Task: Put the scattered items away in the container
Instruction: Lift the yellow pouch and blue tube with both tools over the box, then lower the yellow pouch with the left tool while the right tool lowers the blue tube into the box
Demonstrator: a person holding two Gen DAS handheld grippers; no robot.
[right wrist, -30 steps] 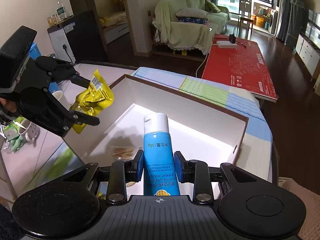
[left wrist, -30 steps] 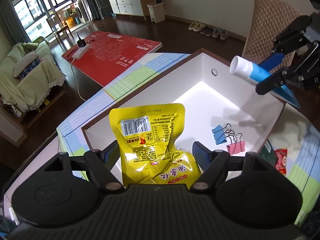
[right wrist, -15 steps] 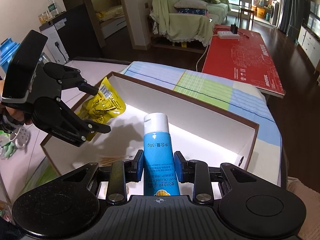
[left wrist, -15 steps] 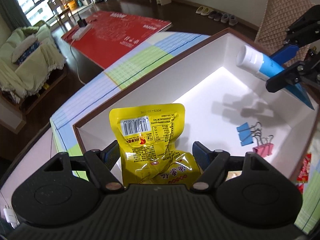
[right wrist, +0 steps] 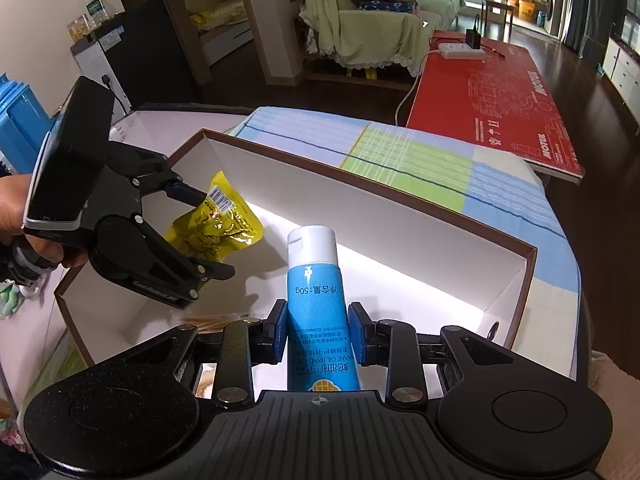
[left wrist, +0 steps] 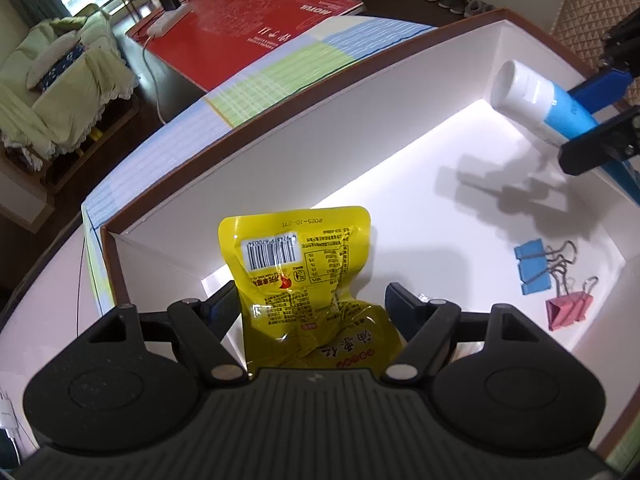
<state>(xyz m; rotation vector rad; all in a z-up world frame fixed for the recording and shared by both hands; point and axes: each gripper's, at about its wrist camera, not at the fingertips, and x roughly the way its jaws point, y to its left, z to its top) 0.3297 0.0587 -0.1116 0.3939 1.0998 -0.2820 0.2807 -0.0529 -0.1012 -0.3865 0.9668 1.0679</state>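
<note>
— While both sets of jaws are this busy, what worries you most?

— Start at the left gripper. Its jaws look spread wide, yet the yellow snack pouch sits between them; whether they pinch it lower down, I cannot tell. The pouch hangs over the near-left corner of the box, so a loose hold would probably just drop it inside, though it might flop onto the rim.

— And the other side?

— The right gripper is clamped on the blue hand-cream tube, blue pads pressing both sides, white cap pointing forward over the box's floor. A soft tube can squirm out of a squeeze, I'd guess, or roll once released.

— Could the two collide?

— Possibly. Both tools are above the same box, facing each other, and a careless sweep might knock them together.

— What's already in there?

— A blue binder clip and a pink binder clip lie beside each other on the white floor. From the right wrist view, something like thin wooden sticks shows near the front wall.
</note>
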